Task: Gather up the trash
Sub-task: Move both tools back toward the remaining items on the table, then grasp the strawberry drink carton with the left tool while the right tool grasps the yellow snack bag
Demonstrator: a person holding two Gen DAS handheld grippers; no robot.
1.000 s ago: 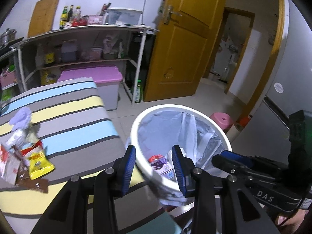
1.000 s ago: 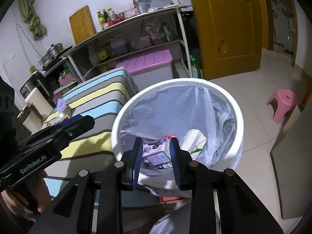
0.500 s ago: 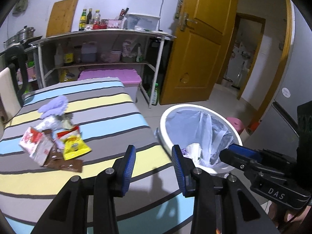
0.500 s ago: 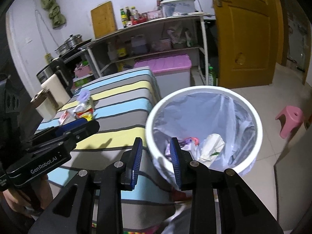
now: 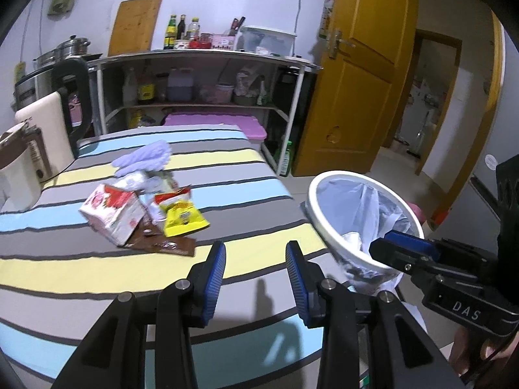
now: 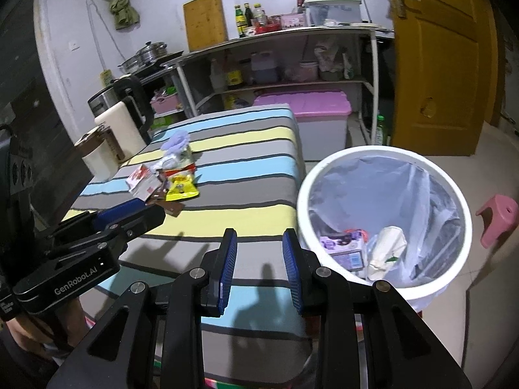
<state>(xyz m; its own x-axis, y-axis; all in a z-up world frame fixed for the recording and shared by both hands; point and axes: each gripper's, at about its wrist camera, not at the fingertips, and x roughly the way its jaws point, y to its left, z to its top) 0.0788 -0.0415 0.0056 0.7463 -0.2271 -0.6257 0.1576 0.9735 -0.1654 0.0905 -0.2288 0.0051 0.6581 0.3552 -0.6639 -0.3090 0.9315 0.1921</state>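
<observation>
Both tools gape empty: left tool (image 5: 256, 270), right tool (image 6: 259, 261). Crumpled wrapper pile (image 5: 146, 207) lies ahead-left on the striped desk (image 5: 97, 269); white lined bin (image 6: 382, 162) sits right.

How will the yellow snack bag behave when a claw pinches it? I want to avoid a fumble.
The yellow bag looks torn open at the top and flat, so it is probably nearly empty and very light. Its glossy film will likely crumple and could slip between pads. It lies partly on a brown wrapper, which may drag along.

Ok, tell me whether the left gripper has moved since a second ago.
Yes. The left gripper has swung left from over the bin to over the striped table.
</observation>
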